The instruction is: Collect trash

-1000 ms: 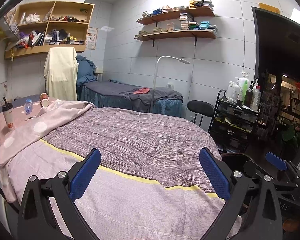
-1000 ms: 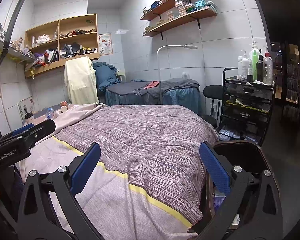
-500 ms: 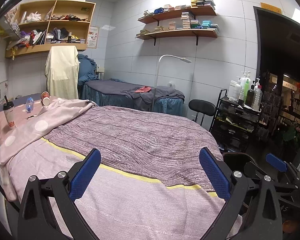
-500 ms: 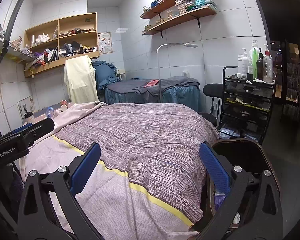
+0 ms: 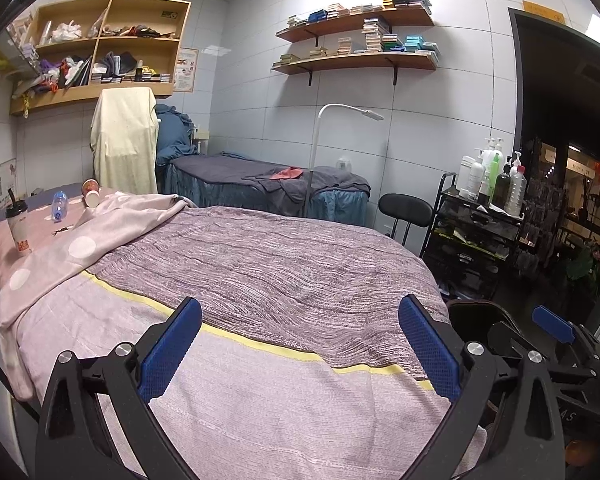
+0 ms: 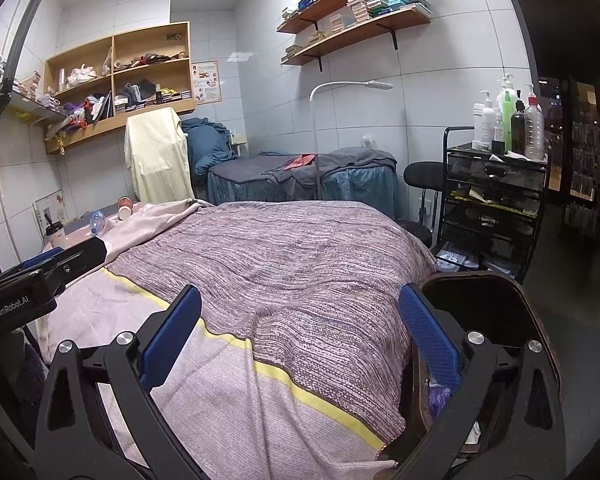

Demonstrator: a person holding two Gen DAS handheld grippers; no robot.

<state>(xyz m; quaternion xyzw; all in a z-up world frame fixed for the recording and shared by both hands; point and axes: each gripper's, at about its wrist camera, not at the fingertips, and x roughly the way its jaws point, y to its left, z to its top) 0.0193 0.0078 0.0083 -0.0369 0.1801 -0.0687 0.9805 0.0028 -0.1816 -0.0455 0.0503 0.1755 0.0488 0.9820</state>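
Both the left gripper (image 5: 300, 350) and right gripper (image 6: 300, 350) have drifted slightly nearer the bed (image 5: 284, 264), still spread wide and empty, so the cup (image 5: 19, 226), bottle (image 5: 59, 205) and tipped cup (image 5: 91, 195) at ten o'clock remain uncollected.

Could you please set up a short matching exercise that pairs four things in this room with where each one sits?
Things:
1. tall drink cup with a straw
2. paper cup on its side
3. red cloth
4. green bottle

Places:
a. on the far grey bed
b. on top of the black cart
c. standing at the left edge of the near bed's head end
d. lying beside the clear plastic bottle on the near bed

Pairs: 1-c, 2-d, 3-a, 4-b
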